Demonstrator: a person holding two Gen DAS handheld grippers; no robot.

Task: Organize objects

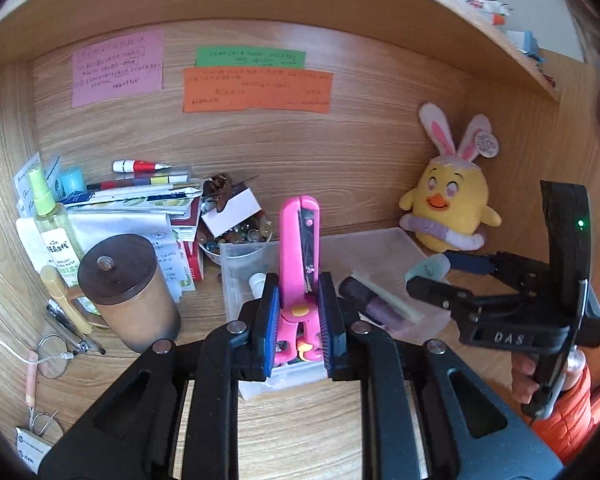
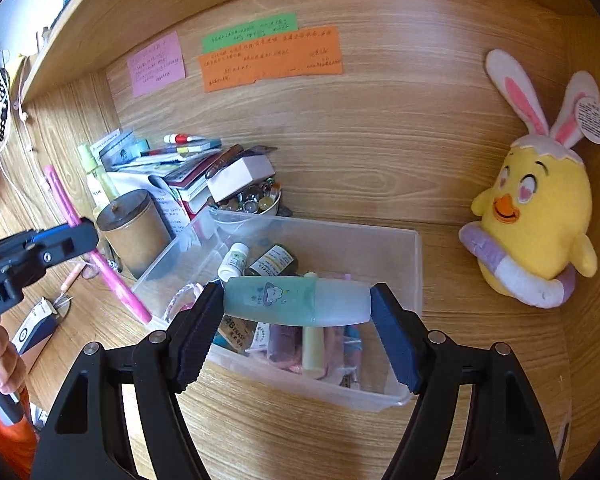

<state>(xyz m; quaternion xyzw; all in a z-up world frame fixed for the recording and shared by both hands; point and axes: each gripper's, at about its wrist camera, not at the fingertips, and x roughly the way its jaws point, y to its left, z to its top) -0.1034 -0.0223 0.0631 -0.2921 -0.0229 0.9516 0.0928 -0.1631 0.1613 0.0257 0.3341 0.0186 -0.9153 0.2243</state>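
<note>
My left gripper (image 1: 299, 320) is shut on pink scissors (image 1: 300, 256) that point up and away, held above the near left corner of a clear plastic bin (image 1: 380, 240). My right gripper (image 2: 296, 320) is shut on a pale green bottle (image 2: 296, 300) with a cloud print, held crosswise above the clear plastic bin (image 2: 414, 276). The bin holds small bottles, a purple tube and other small items. In the right wrist view the left gripper (image 2: 70, 240) shows with the pink scissors (image 2: 104, 264). In the left wrist view the right gripper (image 1: 436, 276) shows with the bottle.
A brown lidded mug (image 1: 128, 292), a spray bottle (image 1: 54, 232), a pile of books and papers (image 1: 140, 204) and a bowl of beads (image 1: 236, 240) crowd the left. A yellow chick plush (image 1: 452, 204) sits at the right. Glasses (image 1: 54, 356) and a cable lie at the near left.
</note>
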